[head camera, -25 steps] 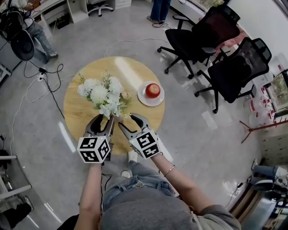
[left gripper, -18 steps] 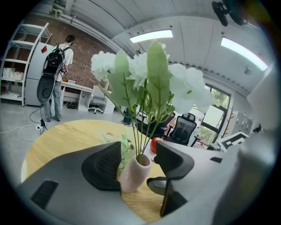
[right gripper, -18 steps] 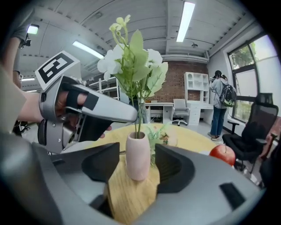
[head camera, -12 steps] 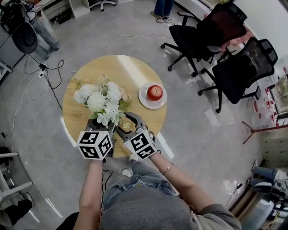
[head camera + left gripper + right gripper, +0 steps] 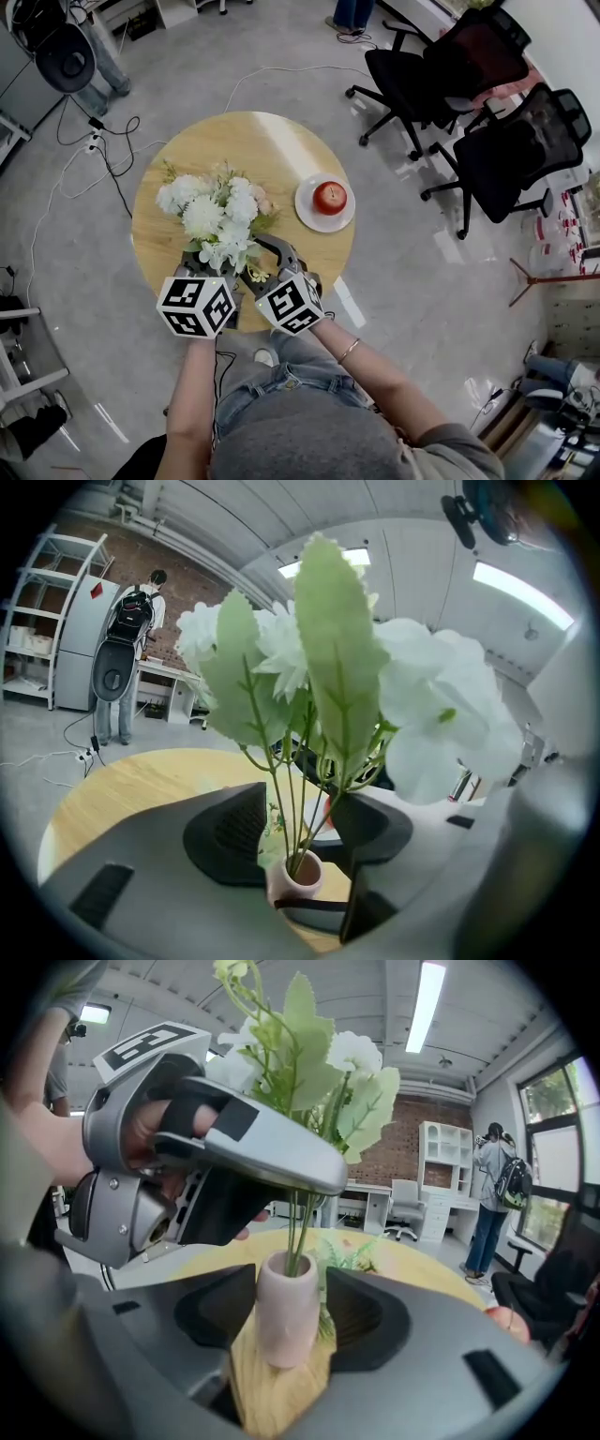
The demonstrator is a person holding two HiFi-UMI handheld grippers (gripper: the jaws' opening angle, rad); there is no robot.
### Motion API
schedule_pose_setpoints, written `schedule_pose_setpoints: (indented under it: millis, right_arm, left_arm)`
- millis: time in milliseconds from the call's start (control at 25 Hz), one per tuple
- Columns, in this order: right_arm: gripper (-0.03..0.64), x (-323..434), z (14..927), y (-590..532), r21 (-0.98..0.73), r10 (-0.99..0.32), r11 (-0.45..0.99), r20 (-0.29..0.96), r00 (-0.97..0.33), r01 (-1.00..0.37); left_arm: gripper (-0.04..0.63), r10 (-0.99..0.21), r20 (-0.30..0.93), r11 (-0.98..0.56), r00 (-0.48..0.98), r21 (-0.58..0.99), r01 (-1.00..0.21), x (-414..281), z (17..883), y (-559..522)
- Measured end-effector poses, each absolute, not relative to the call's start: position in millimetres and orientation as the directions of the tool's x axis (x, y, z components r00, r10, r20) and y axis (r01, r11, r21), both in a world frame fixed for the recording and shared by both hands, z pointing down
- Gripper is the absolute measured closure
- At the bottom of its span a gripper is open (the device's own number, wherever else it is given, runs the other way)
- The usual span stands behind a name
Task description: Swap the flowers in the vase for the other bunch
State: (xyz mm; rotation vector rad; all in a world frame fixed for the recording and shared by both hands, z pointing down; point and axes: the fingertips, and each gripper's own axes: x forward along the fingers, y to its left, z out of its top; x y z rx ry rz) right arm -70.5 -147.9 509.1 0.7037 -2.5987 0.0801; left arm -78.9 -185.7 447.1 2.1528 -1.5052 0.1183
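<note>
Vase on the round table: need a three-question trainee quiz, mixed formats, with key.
1. True or false: the pink vase stands between the right gripper's jaws.
2. What lies on the white plate? A) red apple B) orange C) cup
3. Fill in: the left gripper's jaws flank the white flowers' green ____.

Key
1. True. These jaws have just been opening, and the vase stands between them.
2. A.
3. Stems. These jaws have just been closing, and the stems between them are not pinched.
</note>
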Motion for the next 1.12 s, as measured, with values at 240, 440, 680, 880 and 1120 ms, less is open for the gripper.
schedule_pose_setpoints:
  millis: [240,440,680,880,1120]
  right_arm:
    - [0.393,-76.1,512.5,-146.1,0.049,-0.448,0.879,0.427,-0.785,-0.475]
    - [0.394,-77.9,512.6,-147.3,0.046,-0.441,0.883,0.421,-0.792,-0.467]
    - [0.396,-79.0,513.5,-146.5,0.056,-0.443,0.884,0.415,-0.795,-0.464]
    - [0.397,-77.6,513.4,-145.8,0.055,-0.443,0.884,0.415,-0.795,-0.464]
    - [0.397,-75.0,514.7,-144.3,0.052,-0.438,0.886,0.419,-0.795,-0.461]
  left_arm:
    - [0.434,-0.863,0.35,-0.241,0.365,0.351,-0.905,-82.6,446.9,-186.4]
    - [0.462,-0.863,0.358,-0.233,0.356,0.343,-0.91,-85.2,447.3,-187.9]
    - [0.518,-0.867,0.367,-0.227,0.338,0.313,-0.922,-87.3,445.2,-189.1]
    - [0.551,-0.872,0.365,-0.236,0.328,0.275,-0.932,-85.4,437.6,-189.7]
    - [0.565,-0.873,0.356,-0.255,0.332,0.247,-0.935,-82.4,425.5,-188.3]
